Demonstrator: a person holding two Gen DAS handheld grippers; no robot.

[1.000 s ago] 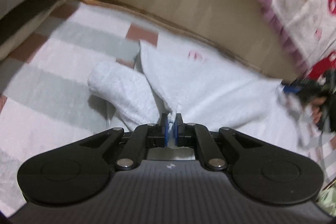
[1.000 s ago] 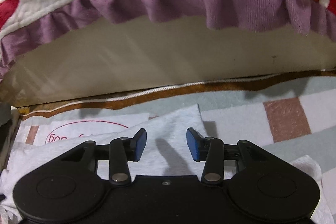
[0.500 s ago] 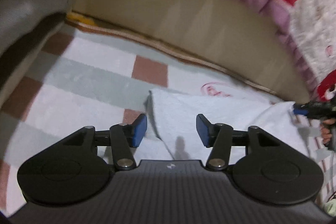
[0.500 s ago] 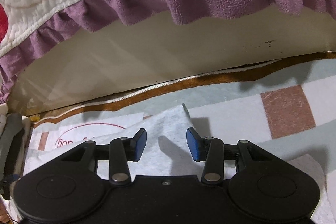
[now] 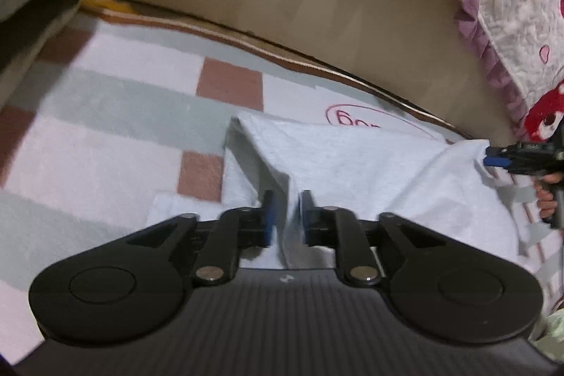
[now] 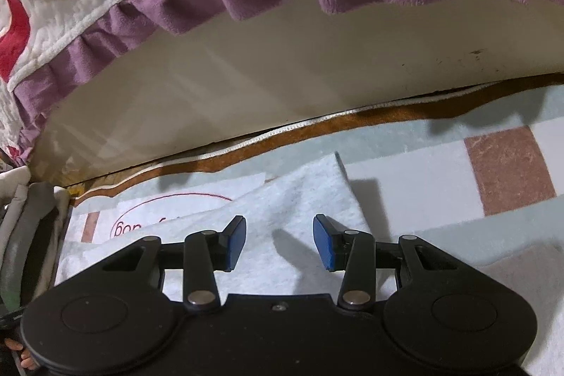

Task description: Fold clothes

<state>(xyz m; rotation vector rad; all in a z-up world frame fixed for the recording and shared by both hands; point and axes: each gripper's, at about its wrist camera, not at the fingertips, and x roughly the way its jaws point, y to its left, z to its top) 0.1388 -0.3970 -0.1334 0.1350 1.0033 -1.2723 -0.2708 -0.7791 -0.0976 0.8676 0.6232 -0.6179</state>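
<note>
The white garment lies spread on the checked blanket on the floor, close under the bed's beige side panel, with its red oval print at about one o'clock from the left gripper. The step in hand looks like a re-grip partway through a fold. The left jaws have just been closing around a raised ridge of the cloth that runs up between them; whether the pads already press on it cannot be told through the blur. The right gripper hovers above a folded-over flap whose corner points to about twelve o'clock; its jaws stand apart and grasp nothing. In the left wrist view the right gripper sits at about three o'clock, at the garment's far edge. The next move, as I judge it, calls for the left jaws to clench fully on the ridge and the right jaws to take the flap before both carry the cloth over together.
</note>
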